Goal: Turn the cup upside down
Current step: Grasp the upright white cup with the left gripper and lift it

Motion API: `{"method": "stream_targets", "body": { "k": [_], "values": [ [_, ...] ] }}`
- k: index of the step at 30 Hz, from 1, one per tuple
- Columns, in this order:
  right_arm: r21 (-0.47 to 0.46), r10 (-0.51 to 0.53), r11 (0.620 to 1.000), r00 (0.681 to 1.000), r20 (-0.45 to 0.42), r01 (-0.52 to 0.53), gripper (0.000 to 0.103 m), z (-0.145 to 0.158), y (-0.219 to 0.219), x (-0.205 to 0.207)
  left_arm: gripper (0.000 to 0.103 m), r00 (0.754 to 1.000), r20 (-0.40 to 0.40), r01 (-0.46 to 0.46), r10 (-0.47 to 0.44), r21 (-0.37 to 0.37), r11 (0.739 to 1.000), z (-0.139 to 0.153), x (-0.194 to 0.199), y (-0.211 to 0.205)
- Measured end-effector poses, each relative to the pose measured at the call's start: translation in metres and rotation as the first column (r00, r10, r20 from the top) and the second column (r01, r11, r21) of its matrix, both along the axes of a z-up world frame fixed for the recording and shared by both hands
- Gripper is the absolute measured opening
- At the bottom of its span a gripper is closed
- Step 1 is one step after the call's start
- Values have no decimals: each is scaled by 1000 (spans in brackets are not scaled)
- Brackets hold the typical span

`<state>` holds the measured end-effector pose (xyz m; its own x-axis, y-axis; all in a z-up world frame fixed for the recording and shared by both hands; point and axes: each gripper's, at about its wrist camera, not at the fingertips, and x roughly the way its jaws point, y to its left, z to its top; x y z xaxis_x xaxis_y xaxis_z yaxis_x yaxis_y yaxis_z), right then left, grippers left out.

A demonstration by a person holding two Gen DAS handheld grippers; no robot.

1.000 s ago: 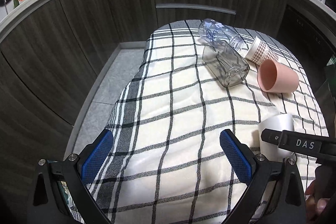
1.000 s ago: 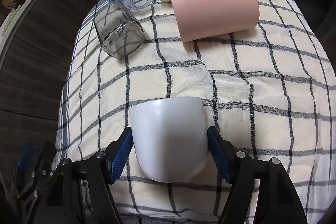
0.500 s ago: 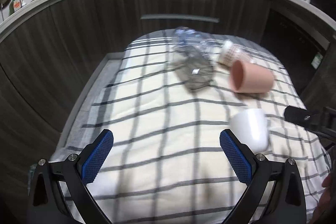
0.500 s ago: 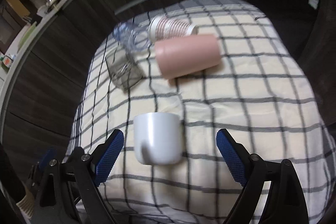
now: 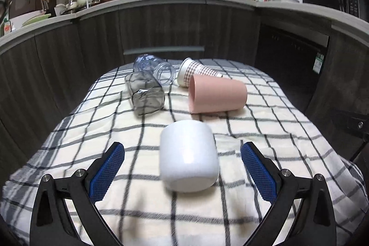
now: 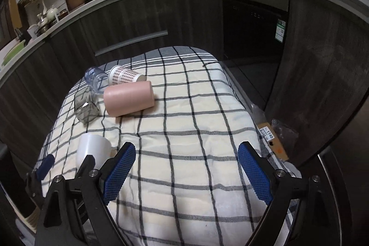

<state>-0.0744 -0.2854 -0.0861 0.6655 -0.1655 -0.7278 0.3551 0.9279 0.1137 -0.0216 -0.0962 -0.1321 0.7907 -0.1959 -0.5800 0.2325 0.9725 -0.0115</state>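
- White cup [image 5: 188,156] rests on the biggest thing here, the checked-cloth tabletop [image 5: 288,130], close to its near edge. It seems to lie on its side with the rounded base toward that edge. Its mouth is hidden, so I cannot be sure.
- Right hand-held gripper [image 6: 186,148] was clamped round this cup a second ago. It has now let go and drawn off toward the right edge, with its jaws spread wide and nothing between them.
- Left hand-held gripper [image 5: 182,146] was aimed at bare cloth before. It has swung round so its wide-open jaws frame the cup, one on each side and well clear of it, gripping nothing.
- Pink cup [image 5: 218,96] lies on its side beyond it, toward the far edge.
- Glass jar [image 5: 146,96], clear bottle [image 5: 150,63] and checked paper cup [image 5: 198,72] lie tipped over, clustered beside the pink one.
- My judgement is that the flip isn't finished. The release looks like a handover, with the left side lined up to take the cup.
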Motion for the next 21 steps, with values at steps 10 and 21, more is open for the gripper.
{"method": "stream_targets", "body": {
  "k": [10, 21],
  "values": [
    [67, 1, 998, 1000, -24, 1, 90, -23, -4, 6, 98, 1000, -18, -24, 24, -9, 1000, -35, 8, -3],
    [112, -18, 993, 998, -65, 25, 90, -38, -9, 10, 67, 999, -44, -8, 8, -6, 1000, -46, 13, -10]
  ]
}}
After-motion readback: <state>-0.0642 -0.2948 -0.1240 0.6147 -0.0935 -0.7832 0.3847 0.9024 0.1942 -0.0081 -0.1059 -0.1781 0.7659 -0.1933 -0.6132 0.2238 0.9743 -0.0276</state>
